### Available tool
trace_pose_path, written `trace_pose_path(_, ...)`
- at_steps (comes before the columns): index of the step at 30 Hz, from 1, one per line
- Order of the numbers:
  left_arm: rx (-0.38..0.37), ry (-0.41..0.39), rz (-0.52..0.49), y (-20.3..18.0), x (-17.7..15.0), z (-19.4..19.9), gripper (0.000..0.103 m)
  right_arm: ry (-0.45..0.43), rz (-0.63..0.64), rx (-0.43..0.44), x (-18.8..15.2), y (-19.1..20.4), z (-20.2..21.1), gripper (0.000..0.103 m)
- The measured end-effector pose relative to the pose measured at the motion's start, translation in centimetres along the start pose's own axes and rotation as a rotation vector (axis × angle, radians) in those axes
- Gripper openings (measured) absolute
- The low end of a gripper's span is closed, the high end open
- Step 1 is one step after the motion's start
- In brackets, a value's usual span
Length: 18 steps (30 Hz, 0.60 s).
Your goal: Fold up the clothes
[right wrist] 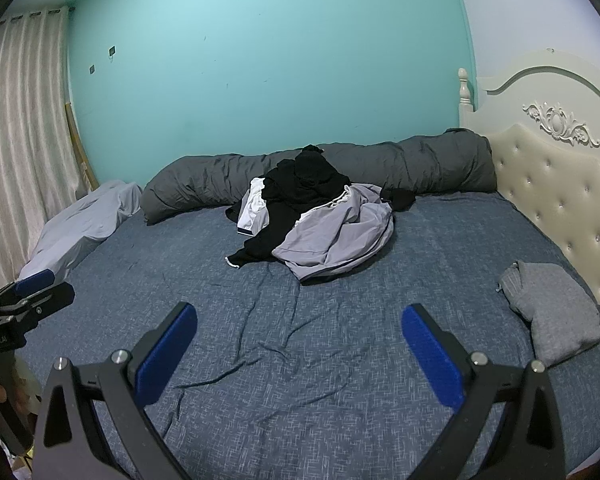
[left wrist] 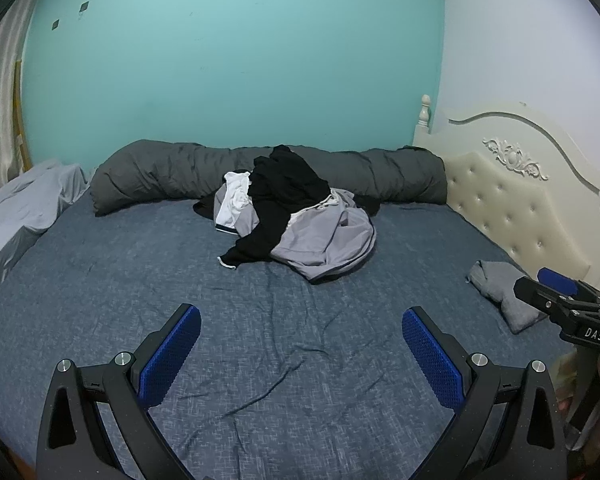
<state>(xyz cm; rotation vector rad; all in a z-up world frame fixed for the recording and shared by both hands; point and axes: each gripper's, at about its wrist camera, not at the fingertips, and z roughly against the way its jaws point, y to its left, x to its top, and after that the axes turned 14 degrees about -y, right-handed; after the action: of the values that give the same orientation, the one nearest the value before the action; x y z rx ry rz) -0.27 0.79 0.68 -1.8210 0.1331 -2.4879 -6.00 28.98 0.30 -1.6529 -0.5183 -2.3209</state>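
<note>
**Between garments: a fresh piece is being sought from the pile**

Both tools are being held low over the near part of the bed (left wrist: 100, 280), with nothing gripped. The fingers of the left gripper (left wrist: 301, 328) are being kept wide apart, and the fingers of the right gripper (right wrist: 299, 326) likewise; only bare blue sheet is being framed between each pair.

The clothes pile (left wrist: 300, 216) is being left loose at the far middle of the bed, just in front of the rolled grey duvet (left wrist: 148, 172). A black garment (left wrist: 288, 188) is being draped over a light grey garment (left wrist: 332, 240), with a white piece (left wrist: 234, 196) tucked at the left. One grey folded garment (right wrist: 552, 308) is lying well apart, near the headboard (right wrist: 560, 184), so the task is judged to be partly done.

The step in hand is judged to be the picking of the next garment. A forward reach is being called for, with the topmost black cloth being pinched at an edge so that it is lifted free without the grey one being dragged along.
</note>
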Motion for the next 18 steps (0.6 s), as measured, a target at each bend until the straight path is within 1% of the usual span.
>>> trace_pose_path(18,-0.005,-0.003,-0.014,-0.54,-0.3,0.17,0.103,-0.002,-0.001,0.0,0.02,-0.1,0.0,0.103)
